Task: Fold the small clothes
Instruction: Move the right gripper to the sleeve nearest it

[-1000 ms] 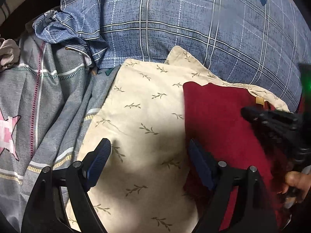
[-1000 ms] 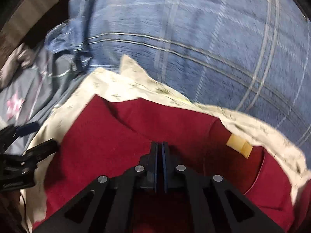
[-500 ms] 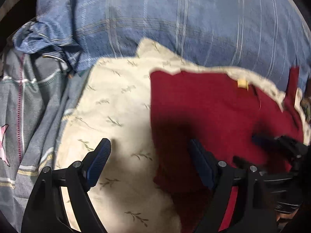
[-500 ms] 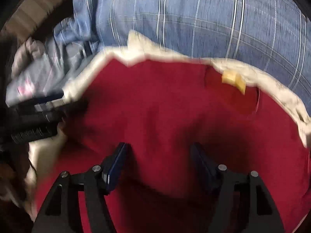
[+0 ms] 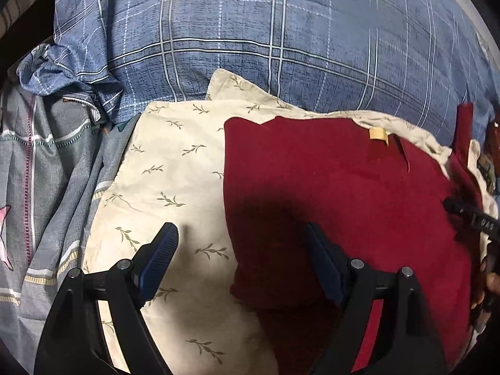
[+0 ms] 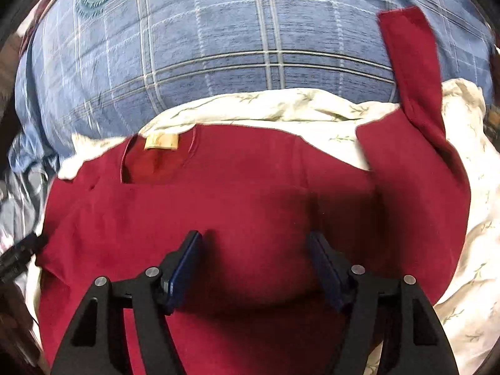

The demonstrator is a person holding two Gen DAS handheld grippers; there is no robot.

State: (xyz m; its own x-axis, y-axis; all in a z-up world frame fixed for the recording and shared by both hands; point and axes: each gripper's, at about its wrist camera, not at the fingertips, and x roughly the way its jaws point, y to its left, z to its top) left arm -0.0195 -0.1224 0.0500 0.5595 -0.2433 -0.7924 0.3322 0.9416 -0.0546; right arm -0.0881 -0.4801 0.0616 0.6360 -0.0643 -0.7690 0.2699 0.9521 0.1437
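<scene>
The right claw point(image 6: 254, 268), clamped shut a second earlier, now stood wide and empty over the red shirt point(image 6: 250, 206). The left claw point(image 5: 240, 259) stayed wide; the shirt lay on cream leaf-print cloth point(image 5: 175, 168).

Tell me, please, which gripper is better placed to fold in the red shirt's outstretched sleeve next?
Probably the right gripper: it hovers open over the red shirt, with the sleeve ahead on its side. The left gripper straddles the shirt's opposite edge.
</scene>
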